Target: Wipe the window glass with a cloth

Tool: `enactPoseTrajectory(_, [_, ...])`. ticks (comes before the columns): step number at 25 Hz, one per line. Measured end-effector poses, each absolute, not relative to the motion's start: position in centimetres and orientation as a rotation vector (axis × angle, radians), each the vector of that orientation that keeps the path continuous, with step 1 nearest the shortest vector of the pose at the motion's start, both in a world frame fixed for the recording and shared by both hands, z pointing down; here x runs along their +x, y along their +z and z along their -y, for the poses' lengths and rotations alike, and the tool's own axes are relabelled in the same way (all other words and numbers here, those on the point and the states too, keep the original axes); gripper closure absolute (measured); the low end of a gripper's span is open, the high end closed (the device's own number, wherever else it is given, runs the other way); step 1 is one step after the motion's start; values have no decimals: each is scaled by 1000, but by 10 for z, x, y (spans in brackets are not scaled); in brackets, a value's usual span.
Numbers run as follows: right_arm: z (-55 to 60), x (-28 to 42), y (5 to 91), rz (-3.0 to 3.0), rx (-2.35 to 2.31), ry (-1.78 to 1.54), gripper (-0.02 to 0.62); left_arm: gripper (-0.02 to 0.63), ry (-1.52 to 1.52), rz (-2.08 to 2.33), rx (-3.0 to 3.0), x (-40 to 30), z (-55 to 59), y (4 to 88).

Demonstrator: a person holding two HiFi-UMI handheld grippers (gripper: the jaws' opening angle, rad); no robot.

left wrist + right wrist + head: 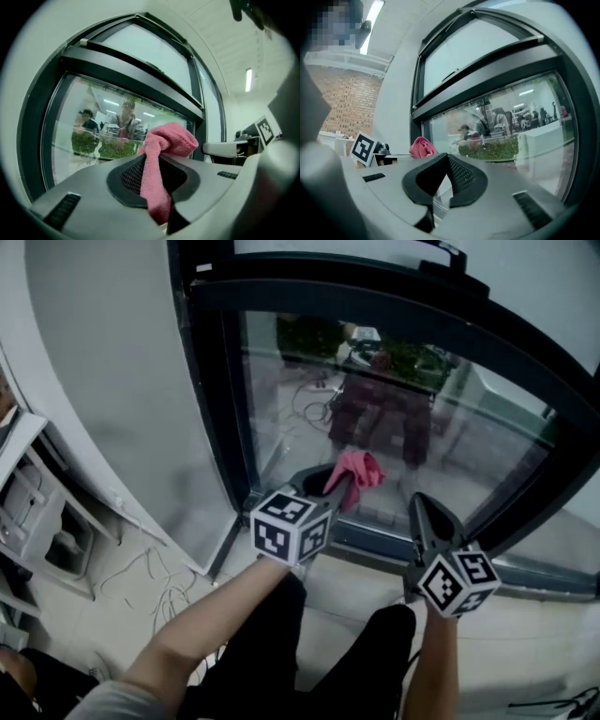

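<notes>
- The pink cloth (pixel 358 472) sat in my left gripper (pixel 330 491), whose jaws were clamped on its middle. A bunched end stuck out towards the lower part of the window glass (pixel 441 418); I could not tell whether it touched.
- Only a narrow strip of it was caught, so I judged that a hard drag across the pane could tug the cloth free.
- The wad was small, and pressing too far risked the jaw tips scraping the glass.
- It was close to the dark window frame (pixel 211 381), where a sweep might snag.
- My right gripper (pixel 427 512) hung beside it, jaws together on nothing, and might bump the pane or the left gripper.
</notes>
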State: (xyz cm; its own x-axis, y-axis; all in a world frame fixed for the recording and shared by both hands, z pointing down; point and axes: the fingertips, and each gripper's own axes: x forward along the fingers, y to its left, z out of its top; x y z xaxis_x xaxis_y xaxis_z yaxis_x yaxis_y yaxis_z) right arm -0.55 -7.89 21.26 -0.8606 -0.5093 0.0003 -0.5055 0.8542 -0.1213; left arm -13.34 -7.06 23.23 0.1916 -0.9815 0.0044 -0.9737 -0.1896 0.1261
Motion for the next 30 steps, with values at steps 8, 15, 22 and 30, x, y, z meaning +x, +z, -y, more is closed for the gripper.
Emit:
enactPoseTrajectory(8, [44,15,167,-2961,-813,-66,591,546,-171,1855,2438,-88,41,189])
enactPoseTrajectory(15, [38,43,155,-2942,-777,-45,592,547,-168,1860,2466,-57,32,174])
enactPoseTrajectory(22, [23,31,149,-2974,-768,8,592,546,-188,1843,2475,-64,18,167])
enactPoseTrajectory(30, [34,33,145,-2985,-763,8,592,546,-169,1842,2468,-61,28,164])
